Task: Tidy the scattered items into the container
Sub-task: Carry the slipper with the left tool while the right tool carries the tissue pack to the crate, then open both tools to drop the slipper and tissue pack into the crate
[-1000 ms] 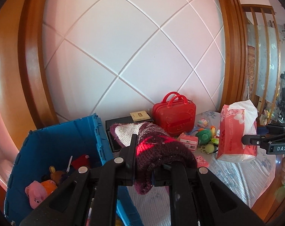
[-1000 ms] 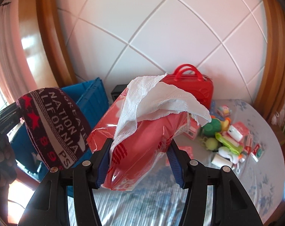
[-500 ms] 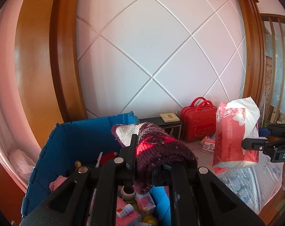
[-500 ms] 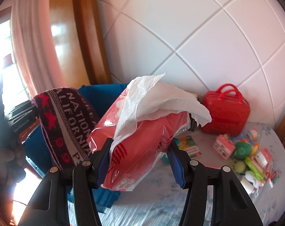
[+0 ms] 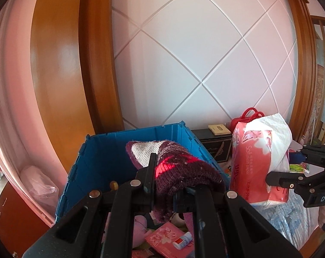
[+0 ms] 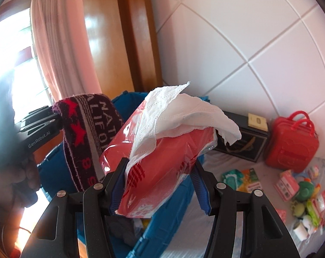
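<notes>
Fingers of the left gripper (image 5: pixel 173 185) are closed on a dark purple knitted hat (image 5: pixel 181 172) with a red band, held above the open blue plastic crate (image 5: pixel 93 161). Seen from the right wrist, the hat's cuff (image 6: pixel 85 137) hangs beside the gripper and shows red stars and part of the words "NATION" and "CALIFORNIA"; the gripper body reads "GenRoboLAI". Inside the crate, below the hat, lie a pink tissue pouch (image 5: pixel 169 239), a small white tube (image 5: pixel 182 239) and a pink soft toy (image 5: pixel 138 228).

Blue-padded fingers of the right gripper (image 6: pixel 160 185) clamp a red soft pack of tissues (image 6: pixel 162 159), one white sheet (image 6: pixel 181 109) pulled out at its top. From the left wrist the pack (image 5: pixel 255 161) reads "Soft clean paper"; the right gripper's housing shows "DAS". The pack sits at the crate's right edge, partly above its rim.

Farther back on the patterned cloth, a black box (image 6: pixel 242 139) carries a small beige card (image 6: pixel 258 120), beside a red toy suitcase (image 6: pixel 291 144). Scattered small packets and a green toy (image 6: pixel 304 191) remain on the cloth at the right. A white diamond-panelled wall (image 5: pixel 205 53) and wooden frame close the scene.
</notes>
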Action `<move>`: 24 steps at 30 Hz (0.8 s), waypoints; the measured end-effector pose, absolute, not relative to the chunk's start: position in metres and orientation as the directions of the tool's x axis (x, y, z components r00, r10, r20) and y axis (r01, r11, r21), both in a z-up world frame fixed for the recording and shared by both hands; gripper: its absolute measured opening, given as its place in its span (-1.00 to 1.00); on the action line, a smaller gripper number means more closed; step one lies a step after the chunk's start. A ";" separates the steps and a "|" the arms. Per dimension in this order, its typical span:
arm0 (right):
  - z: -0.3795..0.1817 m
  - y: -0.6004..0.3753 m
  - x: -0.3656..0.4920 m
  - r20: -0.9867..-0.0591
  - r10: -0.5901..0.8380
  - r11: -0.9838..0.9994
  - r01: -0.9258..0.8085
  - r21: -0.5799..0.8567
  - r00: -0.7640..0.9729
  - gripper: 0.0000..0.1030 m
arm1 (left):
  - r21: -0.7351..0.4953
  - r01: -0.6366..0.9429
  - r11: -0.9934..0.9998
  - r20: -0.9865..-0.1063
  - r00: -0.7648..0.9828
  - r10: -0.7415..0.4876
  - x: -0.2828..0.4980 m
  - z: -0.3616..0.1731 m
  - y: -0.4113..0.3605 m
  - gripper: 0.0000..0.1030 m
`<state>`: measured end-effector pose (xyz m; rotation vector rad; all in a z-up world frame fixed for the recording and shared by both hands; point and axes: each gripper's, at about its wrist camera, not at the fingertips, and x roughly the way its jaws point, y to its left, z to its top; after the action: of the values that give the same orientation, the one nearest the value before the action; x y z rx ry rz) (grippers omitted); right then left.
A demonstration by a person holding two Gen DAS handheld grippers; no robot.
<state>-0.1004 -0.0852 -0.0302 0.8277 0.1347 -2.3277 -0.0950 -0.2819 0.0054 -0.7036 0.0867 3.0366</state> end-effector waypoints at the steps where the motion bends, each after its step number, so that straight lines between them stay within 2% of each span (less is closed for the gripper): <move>1: -0.031 -0.093 -0.101 -0.599 -0.550 -0.778 0.618 0.113 -0.582 0.08 | 0.051 -0.033 -0.998 -0.442 -0.897 0.007 -0.097 0.004 -0.288 -0.80; 11: -0.042 -0.157 -0.126 -0.626 -0.554 -0.755 0.648 0.101 -0.549 0.09 | 0.057 0.012 -0.998 -0.461 -0.887 -0.037 -0.133 -0.007 -0.341 -0.80; 22: -0.050 -0.190 -0.158 -0.639 -0.542 -0.756 0.648 0.088 -0.546 0.11 | 0.053 0.017 -0.998 -0.462 -0.886 -0.040 -0.168 -0.008 -0.362 -0.78; 23: -0.049 -0.191 -0.162 -0.634 -0.545 -0.757 0.647 0.090 -0.549 0.20 | 0.060 0.021 -0.998 -0.472 -0.881 -0.047 -0.172 -0.008 -0.362 -0.74; 24: -0.048 -0.193 -0.166 -0.635 -0.545 -0.757 0.647 0.091 -0.548 0.30 | 0.071 0.042 -0.997 -0.490 -0.869 -0.072 -0.179 -0.009 -0.362 -0.48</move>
<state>-0.1664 -0.1934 -0.0480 0.8651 0.1999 -2.2816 -0.1790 -0.3618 -0.0091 -0.8151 0.0937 3.0933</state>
